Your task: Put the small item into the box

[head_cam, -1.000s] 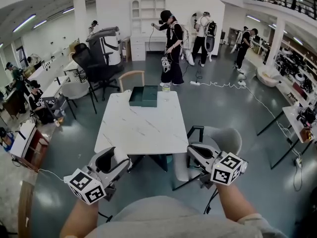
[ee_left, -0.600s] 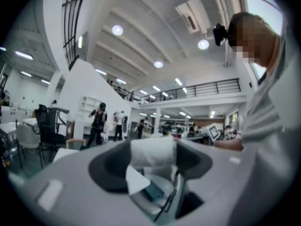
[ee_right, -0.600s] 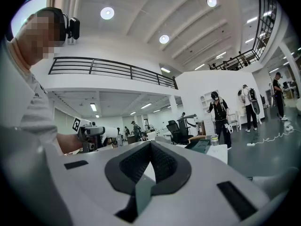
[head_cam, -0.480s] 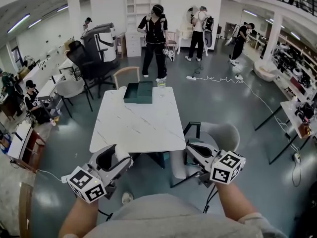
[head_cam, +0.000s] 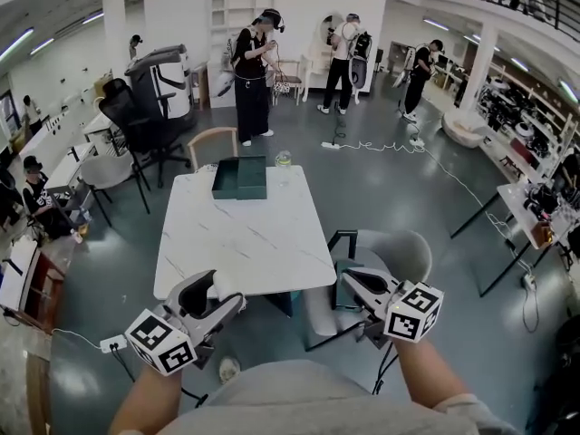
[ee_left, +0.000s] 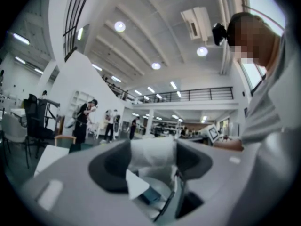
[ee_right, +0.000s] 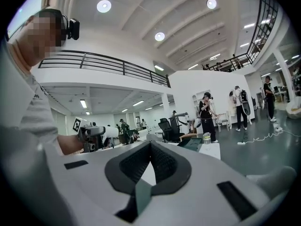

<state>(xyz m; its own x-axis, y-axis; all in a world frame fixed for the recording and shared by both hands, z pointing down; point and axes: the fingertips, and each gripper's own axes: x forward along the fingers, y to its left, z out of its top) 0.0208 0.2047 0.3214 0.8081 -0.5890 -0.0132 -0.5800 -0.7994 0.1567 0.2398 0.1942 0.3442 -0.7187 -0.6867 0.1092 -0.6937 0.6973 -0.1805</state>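
**Small white wad clamped in left hand-held gripper, box at far end of bench**

The small white crumpled item (ee_left: 151, 150) sits btwn the jaws of the left hand-held gripper (head_cam: 214, 290). The jaws are closed onto it from both sides. It looks soft and wrinkled, plain white, and bulges up above the dark pads. It is held in the air at the near edge of the white marble-pattern bench (head_cam: 245, 243). That puts it well apart from the dark green rectangular box (head_cam: 238, 178) at the bench's far end. The box lies open as two halves side by side, the left half showing a hollow.

The right hand-held gripper (head_cam: 355, 279) has its jaws together at the tips w/ nothing in them. It hovers off the bench's near right corner, near a grey shell chair (head_cam: 399, 252). Each gripper's cube carries b/w square markers.

A small clear glass jar (head_cam: 284, 159) stands at the bench's far edge, just right of the box. Behind that end is a wooden chair (head_cam: 214, 143). Further back, a person in dark clothes w/ headgear (head_cam: 252, 71) stands on the grey floor, others beyond.
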